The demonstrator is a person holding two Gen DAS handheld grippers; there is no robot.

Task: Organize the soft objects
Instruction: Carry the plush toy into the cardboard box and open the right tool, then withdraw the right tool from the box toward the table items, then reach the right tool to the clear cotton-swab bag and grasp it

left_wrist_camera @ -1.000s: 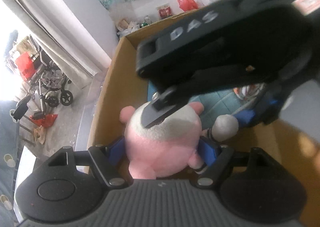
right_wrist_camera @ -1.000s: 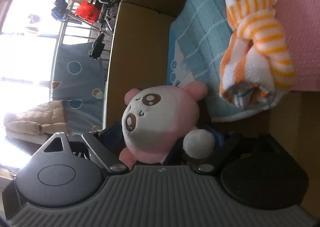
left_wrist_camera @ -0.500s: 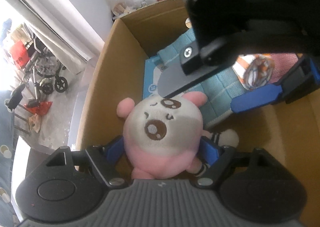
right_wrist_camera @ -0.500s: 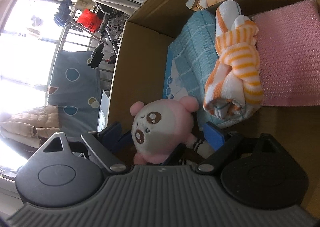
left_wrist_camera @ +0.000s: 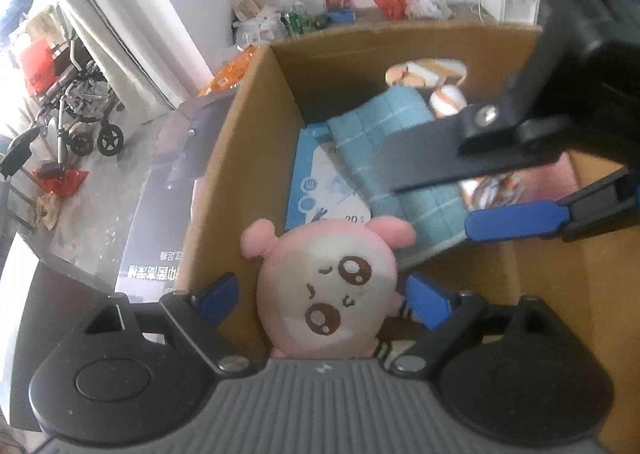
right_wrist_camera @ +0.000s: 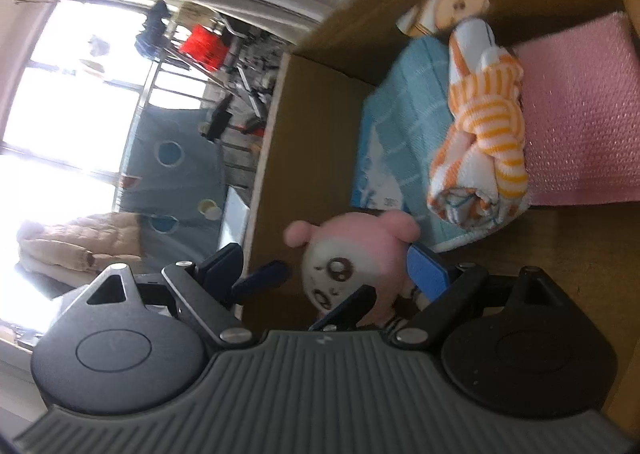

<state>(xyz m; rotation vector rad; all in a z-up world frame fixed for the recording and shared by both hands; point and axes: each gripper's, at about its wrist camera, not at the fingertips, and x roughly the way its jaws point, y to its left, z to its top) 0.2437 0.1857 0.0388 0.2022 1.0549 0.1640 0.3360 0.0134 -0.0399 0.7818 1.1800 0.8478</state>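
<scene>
The left gripper (left_wrist_camera: pixel 322 300) tilts steeply down into the cardboard box (left_wrist_camera: pixel 224 190), its blue fingers (left_wrist_camera: pixel 218 294) spread to either side of the pink plush toy (left_wrist_camera: pixel 326 292). Its jaws have just been opening; the toy sits between them with a gap showing on the left side, so the pads no longer press on it. The toy lies face up near the box's left wall, at the near corner of the folded teal towel (left_wrist_camera: pixel 404 158).

The right gripper (left_wrist_camera: pixel 448 190) reaches in from the upper right of the left wrist view, pointing across the box above the towel. Its fingers (left_wrist_camera: pixel 516 220) stand wide apart with nothing between them. In its own camera the right gripper (right_wrist_camera: pixel 326 268) looks at a shallower downward slant, and the plush toy (right_wrist_camera: pixel 352 254) shows low in the frame, just in front of it, with the left gripper's fingers (right_wrist_camera: pixel 262 280) flanking the toy.

Further back in the box, an orange-striped rolled cloth (right_wrist_camera: pixel 480 142) rests on the teal towel (right_wrist_camera: pixel 392 142), and a pink pad (right_wrist_camera: pixel 580 114) lies beside them.
</scene>
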